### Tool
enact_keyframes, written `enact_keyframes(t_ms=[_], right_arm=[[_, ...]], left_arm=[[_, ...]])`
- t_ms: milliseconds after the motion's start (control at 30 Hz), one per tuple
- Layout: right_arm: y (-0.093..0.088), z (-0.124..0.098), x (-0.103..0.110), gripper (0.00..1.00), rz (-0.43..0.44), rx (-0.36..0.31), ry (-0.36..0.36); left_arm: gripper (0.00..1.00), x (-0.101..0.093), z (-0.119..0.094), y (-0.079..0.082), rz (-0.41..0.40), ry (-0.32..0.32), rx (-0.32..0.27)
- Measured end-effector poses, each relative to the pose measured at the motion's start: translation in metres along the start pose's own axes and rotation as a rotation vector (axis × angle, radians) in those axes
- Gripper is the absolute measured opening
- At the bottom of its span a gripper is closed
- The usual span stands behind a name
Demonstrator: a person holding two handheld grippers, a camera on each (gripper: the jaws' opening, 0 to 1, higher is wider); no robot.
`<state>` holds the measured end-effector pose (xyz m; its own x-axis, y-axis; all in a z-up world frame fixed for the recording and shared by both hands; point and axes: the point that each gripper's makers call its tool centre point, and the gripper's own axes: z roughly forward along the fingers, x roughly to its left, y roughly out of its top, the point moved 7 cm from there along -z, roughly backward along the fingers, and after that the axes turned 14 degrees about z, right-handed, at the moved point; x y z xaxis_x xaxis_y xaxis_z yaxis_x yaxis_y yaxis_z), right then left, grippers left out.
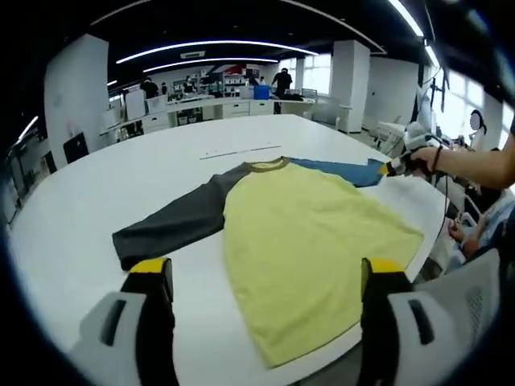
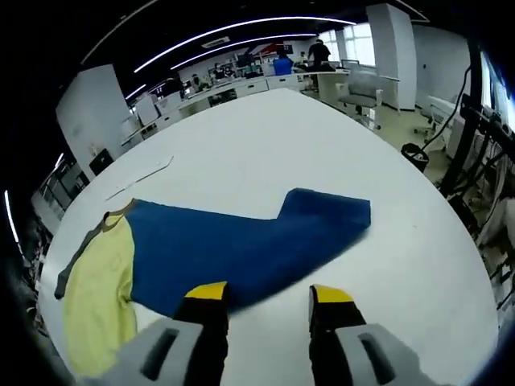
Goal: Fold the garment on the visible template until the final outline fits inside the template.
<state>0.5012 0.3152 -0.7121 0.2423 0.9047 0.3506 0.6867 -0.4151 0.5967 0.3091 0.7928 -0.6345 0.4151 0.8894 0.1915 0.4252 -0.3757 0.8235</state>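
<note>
A long-sleeved shirt lies flat on the white table point(image 1: 72, 217): yellow body point(image 1: 306, 241), grey sleeve point(image 1: 173, 221) stretched to the left, blue sleeve point(image 1: 342, 170) to the right. My left gripper point(image 1: 267, 273) hovers open and wide over the shirt's near hem, its jaws astride the yellow body. A hand holds my right gripper point(image 1: 400, 166) at the blue sleeve's end. In the right gripper view the blue sleeve point(image 2: 249, 241) spreads just ahead of the right gripper point(image 2: 268, 296), which is open with the fabric's edge near its tips. The yellow body point(image 2: 96, 297) lies at the left.
A thin pale strip point(image 1: 241, 151) lies on the table beyond the collar, also seen as a strip point(image 2: 141, 178) past the shoulder. The table edge point(image 2: 451, 233) curves close on the right. Desks, chairs and people stand far behind. A person's arm point(image 1: 475, 165) reaches in from the right.
</note>
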Motion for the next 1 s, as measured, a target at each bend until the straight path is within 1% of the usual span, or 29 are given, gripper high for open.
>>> enact_keyframes(t_ms=[33, 67, 100, 133, 167, 200, 267, 300, 333, 400, 467, 500, 567, 667, 833, 1000], right_arm=[[0.001, 0.001, 0.000, 0.34, 0.010, -0.017, -0.019], [0.000, 0.002, 0.001, 0.34, 0.010, -0.025, -0.018], [0.000, 0.002, 0.002, 0.33, 0.011, -0.038, -0.038], [-0.001, 0.002, 0.002, 0.31, -0.002, -0.042, -0.054], [-0.002, 0.003, 0.002, 0.29, -0.035, -0.045, -0.080], [-0.002, 0.003, 0.002, 0.26, -0.037, -0.048, -0.098], [-0.001, 0.005, 0.002, 0.15, -0.040, -0.039, -0.103], [0.002, 0.004, 0.002, 0.11, -0.032, -0.033, -0.099], [0.002, 0.004, 0.002, 0.10, -0.014, -0.027, -0.098], [0.003, 0.005, 0.001, 0.07, -0.016, -0.018, -0.096], [0.006, 0.006, -0.002, 0.02, -0.008, -0.012, -0.100], [0.006, 0.007, -0.003, 0.00, 0.002, -0.005, -0.090], [0.009, 0.011, -0.004, 0.00, 0.018, -0.003, -0.082], [0.013, 0.013, -0.004, 0.00, 0.010, 0.001, -0.070], [0.025, 0.016, -0.005, 0.00, -0.004, -0.013, -0.049], [0.033, 0.016, -0.007, 0.00, 0.001, -0.016, -0.051]], left_arm=[[0.85, 0.001, 0.000, 0.000, 0.012, 0.003, 0.006], [0.83, 0.001, 0.000, 0.001, 0.016, 0.003, 0.009], [0.83, 0.002, 0.000, 0.001, 0.019, 0.004, 0.011], [0.83, 0.002, -0.001, 0.002, 0.020, 0.006, 0.010], [0.82, 0.002, -0.001, 0.003, 0.021, 0.008, 0.006], [0.81, 0.003, -0.001, 0.004, 0.022, 0.009, 0.003], [0.77, 0.004, -0.003, 0.006, 0.019, 0.014, -0.002], [0.76, 0.004, -0.004, 0.006, 0.021, 0.017, -0.009], [0.76, 0.005, -0.004, 0.007, 0.023, 0.024, -0.017], [0.76, 0.006, -0.005, 0.007, 0.019, 0.028, -0.021], [0.75, 0.007, -0.005, 0.007, 0.015, 0.030, -0.022], [0.74, 0.007, -0.005, 0.007, 0.013, 0.032, -0.022], [0.74, 0.008, -0.005, 0.007, 0.011, 0.034, -0.021], [0.74, 0.007, -0.005, 0.008, 0.011, 0.030, -0.023], [0.74, 0.008, -0.004, 0.008, 0.016, 0.030, -0.018], [0.74, 0.008, -0.005, 0.008, 0.015, 0.035, -0.015]])
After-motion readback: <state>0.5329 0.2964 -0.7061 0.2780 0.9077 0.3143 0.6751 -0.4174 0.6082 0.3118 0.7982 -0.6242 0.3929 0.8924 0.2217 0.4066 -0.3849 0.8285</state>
